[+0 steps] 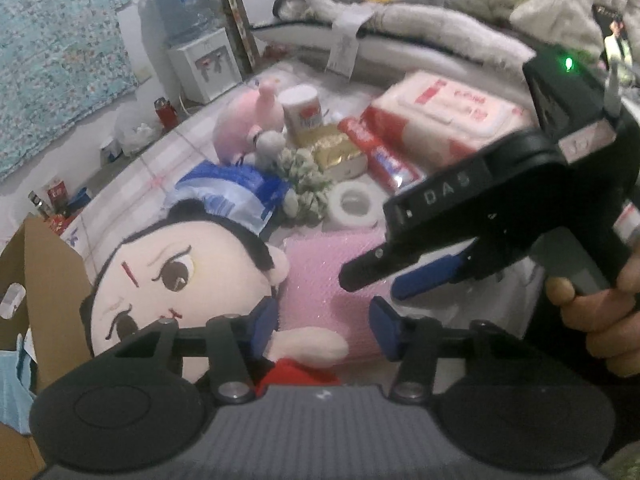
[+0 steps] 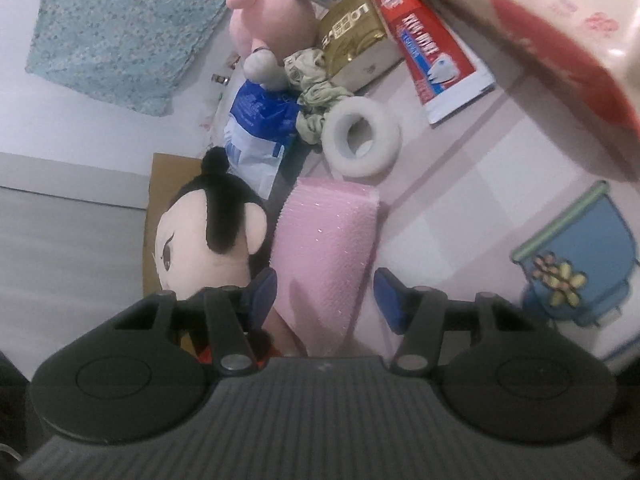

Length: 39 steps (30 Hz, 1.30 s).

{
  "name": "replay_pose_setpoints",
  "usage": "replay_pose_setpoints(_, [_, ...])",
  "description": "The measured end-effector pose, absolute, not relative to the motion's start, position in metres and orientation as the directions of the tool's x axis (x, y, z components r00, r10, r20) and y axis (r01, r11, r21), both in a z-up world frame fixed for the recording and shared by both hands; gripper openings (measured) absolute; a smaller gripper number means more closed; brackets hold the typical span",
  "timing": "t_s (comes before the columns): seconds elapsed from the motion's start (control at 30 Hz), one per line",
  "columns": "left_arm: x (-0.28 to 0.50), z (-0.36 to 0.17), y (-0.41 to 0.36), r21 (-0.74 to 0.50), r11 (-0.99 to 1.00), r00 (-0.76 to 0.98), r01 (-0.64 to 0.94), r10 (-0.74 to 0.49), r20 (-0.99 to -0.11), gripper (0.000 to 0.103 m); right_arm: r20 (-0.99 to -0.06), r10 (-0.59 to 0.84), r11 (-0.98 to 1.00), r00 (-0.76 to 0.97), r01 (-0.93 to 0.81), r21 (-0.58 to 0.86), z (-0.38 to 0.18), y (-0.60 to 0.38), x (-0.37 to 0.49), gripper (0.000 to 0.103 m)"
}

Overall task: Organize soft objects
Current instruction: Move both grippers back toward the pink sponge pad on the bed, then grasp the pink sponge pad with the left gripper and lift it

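Right gripper (image 2: 325,296), jaws apart astride pink cloth (image 2: 326,236), frame centre; risk: snagging adjacent doll (image 2: 208,236).

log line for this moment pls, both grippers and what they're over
left gripper: open, over doll arm | right gripper: open, around pink pad edge, no squeeze seen | nothing lifted

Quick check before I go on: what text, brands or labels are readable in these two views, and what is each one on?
"DAS": on the black body of the right hand-held gripper, seen from the left wrist view.
Toothpaste tube: white lettering on red, too blurred to read.
Gold box: raised characters, not legible.
Red and white wipes pack: red print, too blurred.
White cup: red logo, unreadable.
Blue and white bag: print too small.
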<state>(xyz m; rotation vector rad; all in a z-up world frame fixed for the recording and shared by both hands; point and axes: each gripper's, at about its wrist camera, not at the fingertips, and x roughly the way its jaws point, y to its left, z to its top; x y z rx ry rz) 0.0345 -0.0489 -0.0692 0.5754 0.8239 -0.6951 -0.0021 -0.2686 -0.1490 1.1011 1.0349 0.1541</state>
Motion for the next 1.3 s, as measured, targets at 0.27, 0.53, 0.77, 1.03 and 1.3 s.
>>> replay_pose_setpoints(0.27, [0.044,-0.085,-0.047,0.185,0.643,0.466,0.743,-0.299,-0.833,0.052,-0.587,0.590,0.467,0.555,0.359,0.808,-0.159,-0.265,0.009,0.030])
replay_pose_setpoints(0.53, [0.042,-0.079,-0.049,0.127,0.646,0.427,0.752,-0.332,-0.841,0.077,-0.592,0.599,0.479,0.539,0.352,0.804,-0.154,-0.280,-0.018,0.029])
replay_pose_setpoints(0.77, [0.031,-0.077,-0.060,0.085,0.615,0.374,0.784,-0.358,-0.856,0.089,-0.599,0.620,0.508,0.507,0.322,0.799,-0.146,-0.299,-0.045,0.034])
replay_pose_setpoints(1.03, [0.032,-0.076,-0.077,0.081,0.589,0.328,0.804,-0.326,-0.886,0.089,-0.579,0.610,0.500,0.541,0.305,0.811,-0.148,-0.308,-0.049,0.038])
replay_pose_setpoints(1.3, [0.045,-0.056,-0.078,-0.086,0.636,0.199,0.767,-0.362,-0.911,0.089,-0.531,0.637,0.447,0.559,0.294,0.845,-0.158,-0.313,-0.050,0.041])
